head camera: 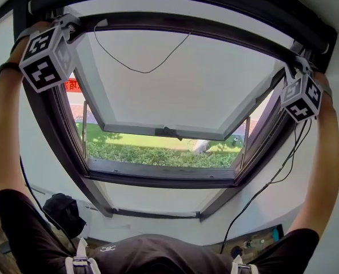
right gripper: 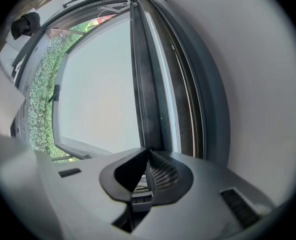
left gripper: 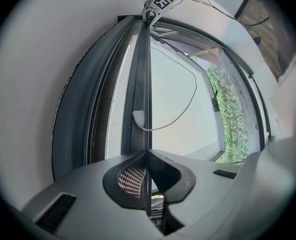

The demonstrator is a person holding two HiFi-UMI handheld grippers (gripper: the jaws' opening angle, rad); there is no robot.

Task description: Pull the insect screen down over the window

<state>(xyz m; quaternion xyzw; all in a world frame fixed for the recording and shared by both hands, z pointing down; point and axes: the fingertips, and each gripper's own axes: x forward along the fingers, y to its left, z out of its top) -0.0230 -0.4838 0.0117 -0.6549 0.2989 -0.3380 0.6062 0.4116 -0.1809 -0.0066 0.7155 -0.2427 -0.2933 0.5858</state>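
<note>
You stand inside a plain indoor room; whether it is a home or an office does not show. A dark-framed window [head camera: 158, 178] set in a smooth white wall [head camera: 35, 147] is swung open outward onto a sunlit green hedge [head camera: 158, 154] and a strip of lawn [head camera: 129, 138], with a red-lettered sign [head camera: 72, 85] beyond. Below the sill are a black fabric bag [head camera: 63, 210] and a thin black cable [head camera: 252, 200].
</note>
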